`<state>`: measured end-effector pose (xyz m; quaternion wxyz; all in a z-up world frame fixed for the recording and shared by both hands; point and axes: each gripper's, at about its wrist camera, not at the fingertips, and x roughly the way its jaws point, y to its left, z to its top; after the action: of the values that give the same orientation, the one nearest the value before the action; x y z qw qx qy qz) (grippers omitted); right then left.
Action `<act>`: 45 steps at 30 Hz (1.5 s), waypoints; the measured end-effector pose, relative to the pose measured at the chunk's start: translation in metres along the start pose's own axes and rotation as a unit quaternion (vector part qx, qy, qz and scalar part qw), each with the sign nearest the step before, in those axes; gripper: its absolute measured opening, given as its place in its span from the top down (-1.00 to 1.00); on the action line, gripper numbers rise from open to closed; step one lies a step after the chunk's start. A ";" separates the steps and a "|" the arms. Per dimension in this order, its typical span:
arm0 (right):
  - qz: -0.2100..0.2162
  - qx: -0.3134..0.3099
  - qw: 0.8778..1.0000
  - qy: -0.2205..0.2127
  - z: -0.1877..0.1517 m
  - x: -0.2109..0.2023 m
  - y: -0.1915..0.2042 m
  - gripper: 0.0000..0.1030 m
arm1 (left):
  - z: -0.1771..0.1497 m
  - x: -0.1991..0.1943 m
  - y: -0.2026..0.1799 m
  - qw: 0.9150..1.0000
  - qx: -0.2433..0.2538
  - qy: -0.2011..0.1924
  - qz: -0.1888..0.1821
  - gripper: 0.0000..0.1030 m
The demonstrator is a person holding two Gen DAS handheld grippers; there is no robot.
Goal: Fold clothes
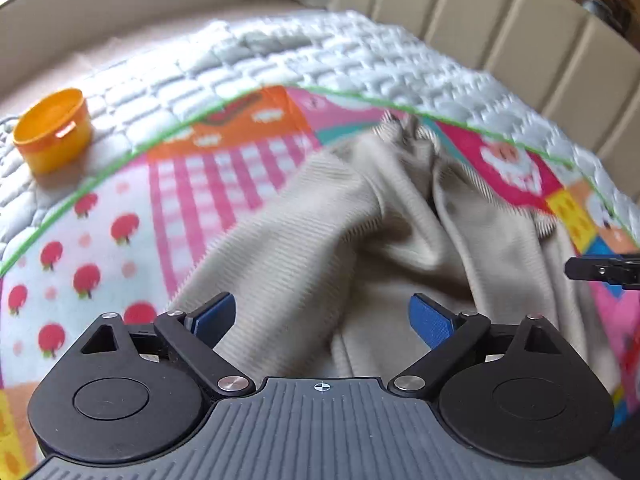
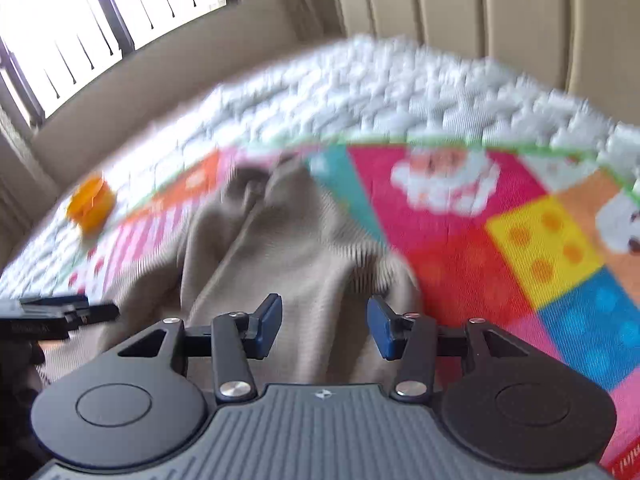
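A beige ribbed garment (image 1: 320,240) lies crumpled on a colourful patchwork blanket (image 1: 100,264). My left gripper (image 1: 322,316) is open, its blue pads (image 1: 432,320) wide apart just above the garment's near part. My right gripper (image 2: 323,326) is open too, its blue pads (image 2: 382,328) apart over the same garment (image 2: 280,248) near its right edge. The right gripper's tip shows at the right edge of the left wrist view (image 1: 604,270); the left gripper shows at the left edge of the right wrist view (image 2: 60,314). Neither holds cloth.
The blanket (image 2: 500,248) lies on a white quilted bed cover (image 1: 360,60). An orange plastic tub (image 1: 52,130) stands on the cover at the far left, also in the right wrist view (image 2: 90,204). A beige padded headboard (image 1: 520,24) and a window (image 2: 100,12) lie beyond.
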<state>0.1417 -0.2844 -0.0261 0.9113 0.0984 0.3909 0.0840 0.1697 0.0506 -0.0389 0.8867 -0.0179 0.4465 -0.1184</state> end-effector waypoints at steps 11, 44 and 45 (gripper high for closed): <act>0.063 -0.173 0.981 0.059 -0.040 0.023 0.087 -0.35 | -0.013 0.046 0.024 0.996 -0.022 0.045 0.070 -1.00; -0.120 -0.084 0.988 -0.058 0.046 0.041 -0.030 0.23 | 0.011 0.061 0.015 0.989 0.090 -0.028 0.117 -0.69; -0.096 -0.083 0.991 -0.037 0.036 0.050 -0.023 0.23 | 0.011 0.064 0.010 0.985 0.112 -0.027 0.127 -0.63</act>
<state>0.2035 -0.2998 -0.0420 0.9340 -0.0129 0.3561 0.0247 0.2167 0.0455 -0.0841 0.9029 0.1353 0.4045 -0.0533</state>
